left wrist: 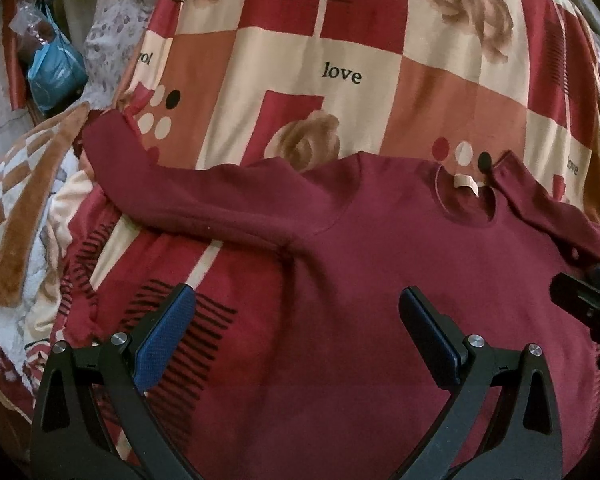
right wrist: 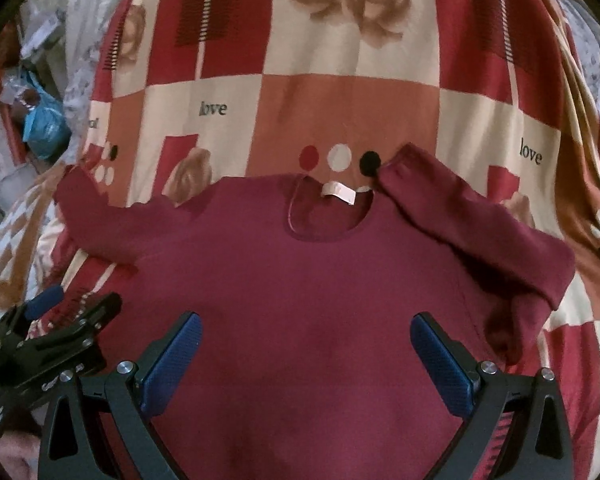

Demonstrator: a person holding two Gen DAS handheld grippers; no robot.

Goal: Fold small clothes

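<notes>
Maroon long-sleeved top [right wrist: 300,288] lies flat, front up, on a patterned bedspread [right wrist: 348,100] printed with roses and the word "love"; it fills the centre and lower half of both frames. Neckline with white label [right wrist: 339,192] sits at upper centre of the right wrist view. 1 sleeve [left wrist: 172,196] extends straight toward the left of the frame; the other sleeve [right wrist: 472,232] is folded back across the shoulder at right. Left claw [left wrist: 296,340] wide open, holding nothing, over the garment's left edge at lower frame. Right claw [right wrist: 306,360] wide open, holding nothing, over the chest area. Blue bag [left wrist: 56,72] at upper left
</notes>
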